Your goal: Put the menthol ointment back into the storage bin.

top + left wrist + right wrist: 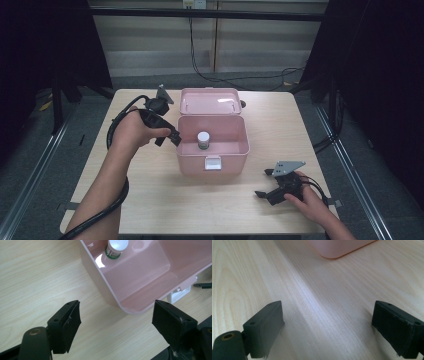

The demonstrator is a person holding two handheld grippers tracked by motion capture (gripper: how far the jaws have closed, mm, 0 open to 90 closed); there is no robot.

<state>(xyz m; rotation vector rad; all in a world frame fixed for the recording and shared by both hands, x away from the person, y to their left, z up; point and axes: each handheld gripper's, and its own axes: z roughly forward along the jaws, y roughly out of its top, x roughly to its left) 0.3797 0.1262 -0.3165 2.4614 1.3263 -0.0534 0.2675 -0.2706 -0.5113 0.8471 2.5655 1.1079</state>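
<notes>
Bare forearms, no sleeves. Black two-jaw left gripper (167, 136), thick black cable; right gripper (264, 184) carries grey three-cornered plate.

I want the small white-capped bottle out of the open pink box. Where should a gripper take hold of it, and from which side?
Grip the white cap of the small white-capped bottle from straight above. It stands upright inside the open pink plastic box, whose walls probably block a sideways approach, and its cap is the exposed part.

Bottle (203, 139) stands in open box (235, 150) at table (160, 200) centre.
</notes>
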